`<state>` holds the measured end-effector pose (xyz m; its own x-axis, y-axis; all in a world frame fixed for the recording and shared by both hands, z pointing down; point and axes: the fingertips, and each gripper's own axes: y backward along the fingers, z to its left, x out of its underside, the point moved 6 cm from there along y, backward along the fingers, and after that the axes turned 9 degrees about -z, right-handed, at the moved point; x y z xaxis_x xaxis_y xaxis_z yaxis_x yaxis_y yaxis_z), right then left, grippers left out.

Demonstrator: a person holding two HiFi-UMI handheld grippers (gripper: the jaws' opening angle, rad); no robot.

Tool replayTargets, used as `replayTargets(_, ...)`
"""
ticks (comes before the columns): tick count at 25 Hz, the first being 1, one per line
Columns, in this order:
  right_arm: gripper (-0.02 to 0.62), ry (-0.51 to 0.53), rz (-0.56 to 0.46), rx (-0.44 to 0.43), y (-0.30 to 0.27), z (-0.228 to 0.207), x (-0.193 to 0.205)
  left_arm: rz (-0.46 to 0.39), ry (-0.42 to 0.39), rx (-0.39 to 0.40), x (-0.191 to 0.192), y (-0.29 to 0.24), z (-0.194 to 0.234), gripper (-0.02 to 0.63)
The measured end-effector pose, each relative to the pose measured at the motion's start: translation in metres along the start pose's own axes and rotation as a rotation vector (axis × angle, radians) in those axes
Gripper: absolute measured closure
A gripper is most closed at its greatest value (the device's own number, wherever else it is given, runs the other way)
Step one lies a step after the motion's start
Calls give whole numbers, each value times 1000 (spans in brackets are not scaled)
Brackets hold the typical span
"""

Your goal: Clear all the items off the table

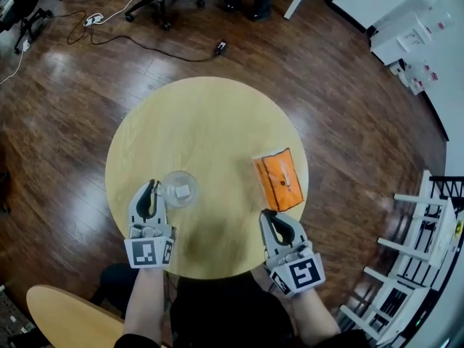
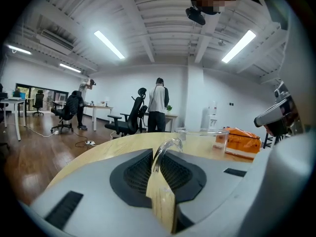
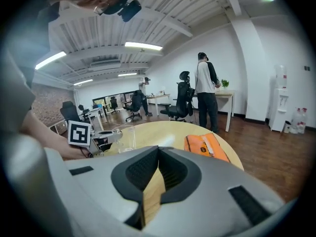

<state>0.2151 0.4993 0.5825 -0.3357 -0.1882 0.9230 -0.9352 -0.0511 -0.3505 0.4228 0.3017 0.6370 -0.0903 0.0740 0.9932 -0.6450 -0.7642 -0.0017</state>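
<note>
Orange packet (image 1: 278, 179): flat on tabletop (image 1: 203, 114), just ahead of right gripper (image 1: 270, 216) (closed tight, empty); probably light, soft, slick-skinned; best pinched at the near edge. Glass mug (image 1: 178, 189): upright, directly ahead of left gripper (image 1: 150, 194), clear handle (image 2: 161, 149) pinched between narrowly set jaws; rigid, smooth, breakable, apt to swing from the handle.

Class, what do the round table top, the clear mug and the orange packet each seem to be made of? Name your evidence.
Table top: pale wood or wood-look laminate, matte; faint grain, soft reflections.
Clear mug: glass or hard clear plastic, glossy; the table shows through it.
Orange packet: probably thin plastic film, slightly shiny; creased surface.
</note>
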Motion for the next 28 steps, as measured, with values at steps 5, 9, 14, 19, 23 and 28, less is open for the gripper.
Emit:
replayTargets(5, 591, -26, 19, 18, 3, -3, 8, 15, -45, -6, 5, 7, -2, 575)
replayTargets(9, 591, -21, 18, 15, 1, -4, 7, 13, -51, 1, 7, 5, -5, 575)
replayTargets(14, 591, -12, 2, 16, -3, -7, 5, 25, -35, -3, 9, 7, -5, 549)
replayTargets(19, 591, 9, -2, 16, -2, -7, 4, 39, -39, 4, 8, 22, -8, 518)
replayTargets(23, 591, 9, -16, 1, 2, -2, 0, 37, -27, -24, 0, 42, -10, 518)
replayTargets(28, 591, 30, -63, -38, 10, 4, -20, -18, -22, -53, -35, 62, -16, 520)
